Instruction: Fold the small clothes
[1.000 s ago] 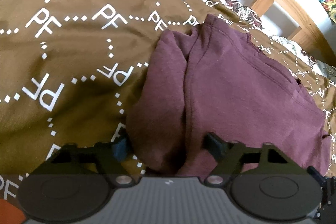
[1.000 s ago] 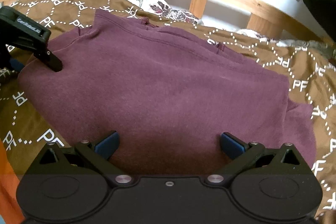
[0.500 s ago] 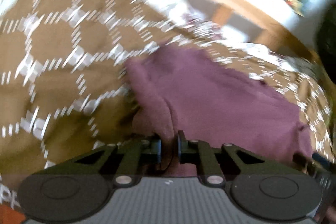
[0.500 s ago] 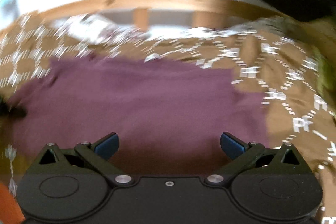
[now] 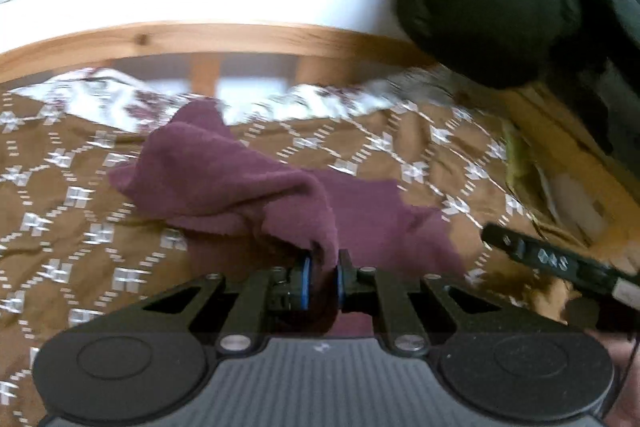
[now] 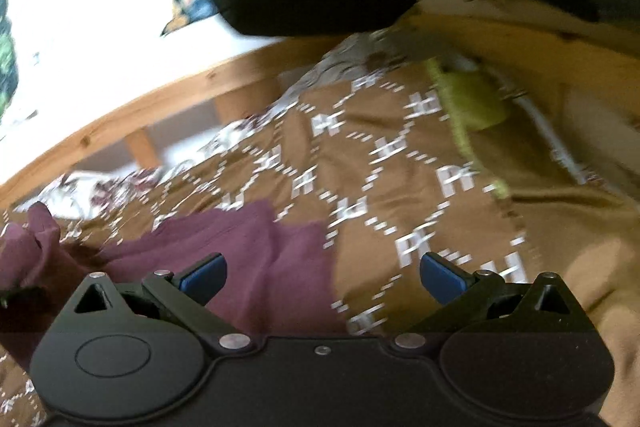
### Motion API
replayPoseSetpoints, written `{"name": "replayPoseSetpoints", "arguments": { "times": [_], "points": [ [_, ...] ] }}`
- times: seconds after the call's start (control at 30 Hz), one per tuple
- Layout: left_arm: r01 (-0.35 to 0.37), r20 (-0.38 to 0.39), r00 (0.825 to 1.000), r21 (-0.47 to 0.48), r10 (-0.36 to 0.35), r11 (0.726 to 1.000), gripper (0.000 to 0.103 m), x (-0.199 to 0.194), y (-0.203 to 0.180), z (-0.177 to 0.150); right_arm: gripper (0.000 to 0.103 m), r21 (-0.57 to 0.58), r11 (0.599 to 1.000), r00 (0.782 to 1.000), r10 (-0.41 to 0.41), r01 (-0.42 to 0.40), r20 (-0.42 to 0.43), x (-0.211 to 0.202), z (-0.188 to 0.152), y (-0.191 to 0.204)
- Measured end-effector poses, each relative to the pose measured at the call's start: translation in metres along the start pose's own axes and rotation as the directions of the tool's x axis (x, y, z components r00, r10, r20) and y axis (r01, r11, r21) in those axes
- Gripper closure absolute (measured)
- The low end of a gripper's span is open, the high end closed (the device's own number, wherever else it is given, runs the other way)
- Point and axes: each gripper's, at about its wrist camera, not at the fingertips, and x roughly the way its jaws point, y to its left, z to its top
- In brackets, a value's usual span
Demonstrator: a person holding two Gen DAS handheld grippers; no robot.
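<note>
**Left claw pinches the garment**

The left claw (image 5: 320, 281) is clamped on a fold of the maroon sweatshirt (image 5: 256, 195) — lifted off the brown bedspread (image 5: 72, 227). The right claw (image 6: 322, 273) gapes wide, holding nothing — over the sweatshirt's edge.

The plain maroon fabric garment (image 5: 224, 183) lies on a brown bedspread (image 5: 72, 227) patterned with white dotted diamonds (lettering blurred).

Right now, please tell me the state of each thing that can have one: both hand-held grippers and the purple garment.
Left hand-held gripper: shut on the purple garment's edge.
Right hand-held gripper: open, holding nothing, over the garment's edge and the brown blanket.
Purple garment: one side lifted and bunched, the rest lying on the blanket.
</note>
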Motion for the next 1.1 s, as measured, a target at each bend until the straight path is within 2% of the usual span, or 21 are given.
{"name": "replayPoseSetpoints", "arguments": {
  "times": [0.2,0.27,0.3,0.37,0.4,0.47,0.57,0.7,0.87,0.93,1.0,1.1],
  "points": [
    [0.041,-0.081,0.996,0.069,-0.036,0.997,0.09,0.03,-0.029,-0.031,0.001,0.006,0.996,0.996,-0.09,0.09,0.005,0.007,-0.001,-0.029],
    [0.091,-0.105,0.991,0.054,-0.085,0.994,0.089,0.033,-0.027,-0.038,0.001,0.019,0.995,0.996,-0.094,0.094,-0.01,0.012,-0.003,-0.035],
    [0.117,-0.112,0.987,0.041,-0.112,0.992,0.086,0.033,-0.026,-0.041,0.001,0.025,0.995,0.995,-0.095,0.095,-0.013,0.013,-0.003,-0.036],
    [0.174,-0.126,0.978,0.037,-0.169,0.984,0.058,0.03,-0.022,-0.043,0.001,0.023,0.996,0.996,-0.088,0.088,-0.012,0.015,-0.004,-0.034],
    [0.196,-0.123,0.974,0.038,-0.19,0.98,0.053,0.026,-0.021,-0.044,0.001,0.013,0.996,0.997,-0.082,0.083,-0.008,0.016,-0.005,-0.031],
    [0.227,-0.115,0.969,0.04,-0.221,0.973,0.036,0.018,-0.019,-0.045,0.001,-0.012,0.997,0.998,-0.071,0.071,-0.004,0.018,-0.005,-0.025],
    [0.266,-0.113,0.959,0.031,-0.261,0.963,0.021,0.003,-0.014,-0.047,0.001,-0.045,0.998,0.999,-0.049,0.049,-0.003,0.019,-0.008,-0.017],
    [0.318,-0.103,0.943,0.009,-0.315,0.948,0.008,-0.019,-0.004,-0.05,0.001,-0.078,0.997,1.0,-0.009,0.009,0.001,0.018,-0.01,-0.006],
    [0.368,-0.126,0.922,0.0,-0.365,0.93,0.004,-0.036,0.001,-0.05,0.001,-0.134,0.991,1.0,0.027,-0.025,0.013,0.017,-0.013,0.009],
    [0.354,-0.124,0.929,0.014,-0.35,0.935,0.004,-0.042,0.002,-0.052,0.001,-0.15,0.988,0.999,0.034,-0.032,0.011,0.017,-0.015,0.013],
    [0.322,-0.113,0.942,0.044,-0.316,0.946,0.004,-0.05,0.005,-0.055,0.001,-0.159,0.986,0.999,0.048,-0.045,0.014,0.017,-0.017,0.015],
    [0.231,-0.062,0.973,0.129,-0.224,0.965,0.002,-0.062,0.012,-0.061,0.001,-0.165,0.981,0.993,0.111,-0.105,0.028,0.014,-0.018,0.018]
  ]
}}
